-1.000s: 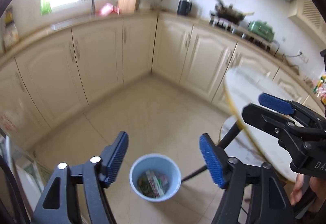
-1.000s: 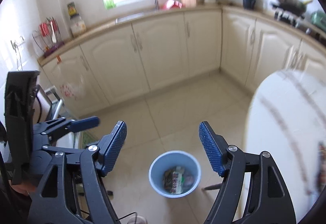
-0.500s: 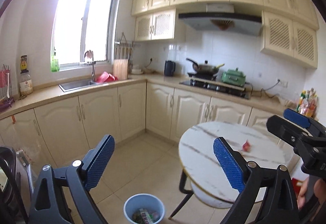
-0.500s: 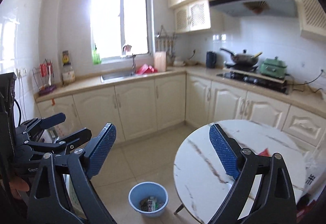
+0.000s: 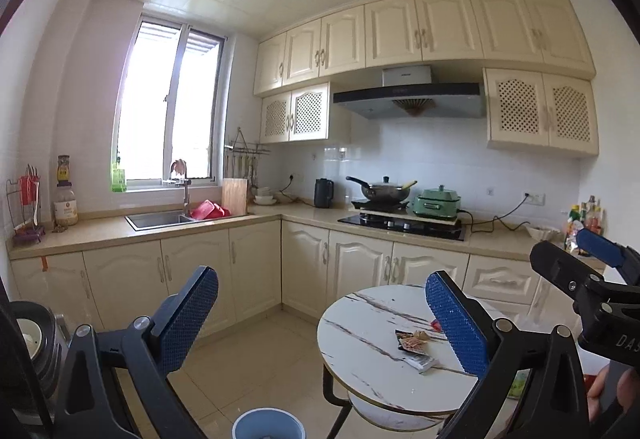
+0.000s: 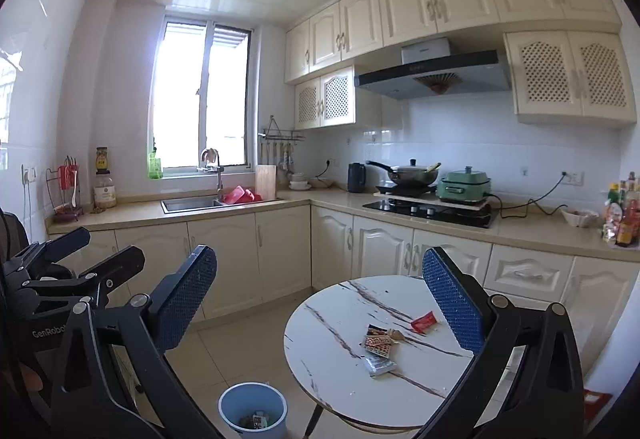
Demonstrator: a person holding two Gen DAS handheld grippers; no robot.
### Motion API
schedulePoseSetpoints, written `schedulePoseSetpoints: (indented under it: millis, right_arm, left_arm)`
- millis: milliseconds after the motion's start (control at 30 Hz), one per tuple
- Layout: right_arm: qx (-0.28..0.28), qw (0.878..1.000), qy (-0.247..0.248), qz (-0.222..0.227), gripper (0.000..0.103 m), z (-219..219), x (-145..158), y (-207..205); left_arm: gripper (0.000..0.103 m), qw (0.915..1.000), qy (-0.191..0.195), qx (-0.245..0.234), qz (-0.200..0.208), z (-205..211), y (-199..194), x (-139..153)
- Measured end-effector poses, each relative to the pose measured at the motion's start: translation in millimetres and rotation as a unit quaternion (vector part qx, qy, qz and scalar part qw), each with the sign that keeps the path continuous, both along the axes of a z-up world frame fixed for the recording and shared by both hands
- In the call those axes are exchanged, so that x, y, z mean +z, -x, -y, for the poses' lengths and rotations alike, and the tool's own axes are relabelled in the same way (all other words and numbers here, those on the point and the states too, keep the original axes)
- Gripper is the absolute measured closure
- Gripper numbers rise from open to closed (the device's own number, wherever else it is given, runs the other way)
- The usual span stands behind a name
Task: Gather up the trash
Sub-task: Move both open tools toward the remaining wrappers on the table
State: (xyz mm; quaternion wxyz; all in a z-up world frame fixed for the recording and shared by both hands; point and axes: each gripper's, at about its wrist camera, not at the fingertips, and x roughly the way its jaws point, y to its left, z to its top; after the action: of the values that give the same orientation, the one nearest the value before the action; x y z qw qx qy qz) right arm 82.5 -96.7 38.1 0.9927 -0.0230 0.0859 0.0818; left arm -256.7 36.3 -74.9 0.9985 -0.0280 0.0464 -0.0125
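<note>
Three wrappers lie on a round white marble table: a red one, a brown-orange one and a silver one. The left wrist view shows the table, the brown-orange wrapper and the silver wrapper. A blue bin with trash inside stands on the floor left of the table; its rim shows in the left wrist view. My left gripper and right gripper are open and empty, held high and short of the table.
Cream cabinets and a beige counter run along the back with a sink, a stove with a wok and a green cooker. Bottles stand at the right. The tiled floor lies between cabinets and table.
Both grippers have tilted up from looking down at the bin to looking level across the kitchen. The table and its wrappers have come into view. Both stayed open.
</note>
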Motion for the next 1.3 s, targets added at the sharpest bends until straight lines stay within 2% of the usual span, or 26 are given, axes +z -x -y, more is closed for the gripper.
schedulePoseSetpoints:
  millis: [133,333,800,1133,1300]
  right_arm:
    - [-0.005,1.000,0.002,0.011,0.000,4.0,1.9,16.3]
    - [-0.013,1.000,0.000,0.014,0.000,8.3,1.8,20.3]
    - [-0.020,1.000,-0.003,0.000,0.000,16.9,-6.3,14.4]
    - [-0.035,0.999,-0.008,-0.010,0.000,29.5,-13.1,5.6]
    - [-0.061,0.997,-0.015,-0.034,0.000,50.2,-27.3,-14.6]
  left_arm:
    - [0.001,0.9998,-0.011,-0.003,0.014,11.9,15.1,-14.0]
    - [0.001,0.9999,-0.013,-0.001,0.007,12.0,-0.9,-22.8]
    - [0.001,0.9998,-0.019,-0.001,-0.005,9.9,-52.8,8.9]
    - [0.001,0.9996,-0.022,-0.008,-0.016,7.7,-81.6,12.1]
    - [0.001,0.9985,-0.022,-0.011,-0.049,12.4,-121.9,3.7]
